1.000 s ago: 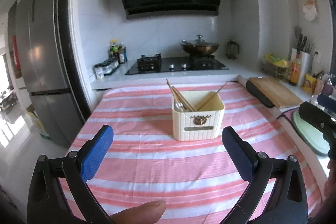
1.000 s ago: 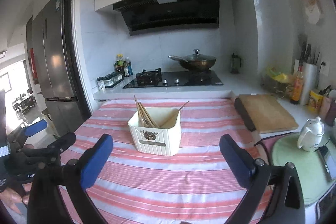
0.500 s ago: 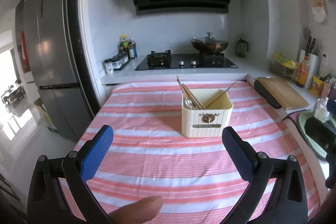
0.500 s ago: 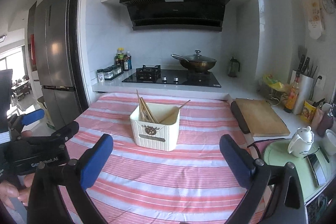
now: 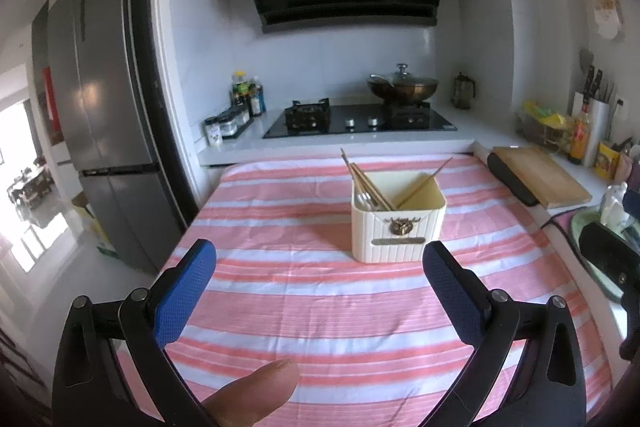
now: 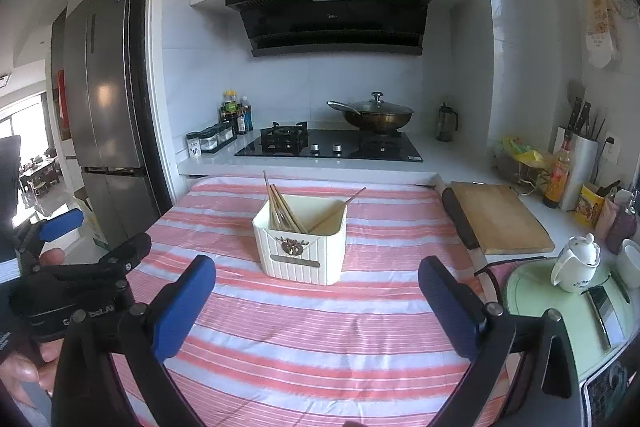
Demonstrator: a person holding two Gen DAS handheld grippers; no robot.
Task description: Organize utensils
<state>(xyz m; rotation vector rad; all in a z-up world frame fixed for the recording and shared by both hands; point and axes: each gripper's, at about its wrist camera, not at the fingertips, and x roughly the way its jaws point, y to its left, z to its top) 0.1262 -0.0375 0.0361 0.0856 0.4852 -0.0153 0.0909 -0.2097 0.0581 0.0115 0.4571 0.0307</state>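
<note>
A cream box (image 5: 398, 227) stands on the table with the pink and white striped cloth (image 5: 320, 291), a bit past the middle, toward the stove (image 5: 358, 117). Wooden chopsticks (image 5: 366, 179) lean inside it on the left, one more stick (image 5: 424, 183) leans the other way on the right, and a shiny spoon (image 5: 362, 201) peeks out low beside the bunch. The left gripper (image 5: 320, 293) hangs over the near part of the cloth with its two blue pads spread wide and nothing between them (a fingertip (image 5: 256, 393) shows at the bottom of its view). The right gripper (image 6: 318, 301) is spread wide too, holding nothing, well short of the box. Off to the right a wooden cutting board (image 6: 498, 223) lies on the counter, and a little white teapot (image 6: 576, 263) sits on a green lid (image 6: 560, 327). A pan with a lid (image 6: 376, 115) rests on the stove.
</note>
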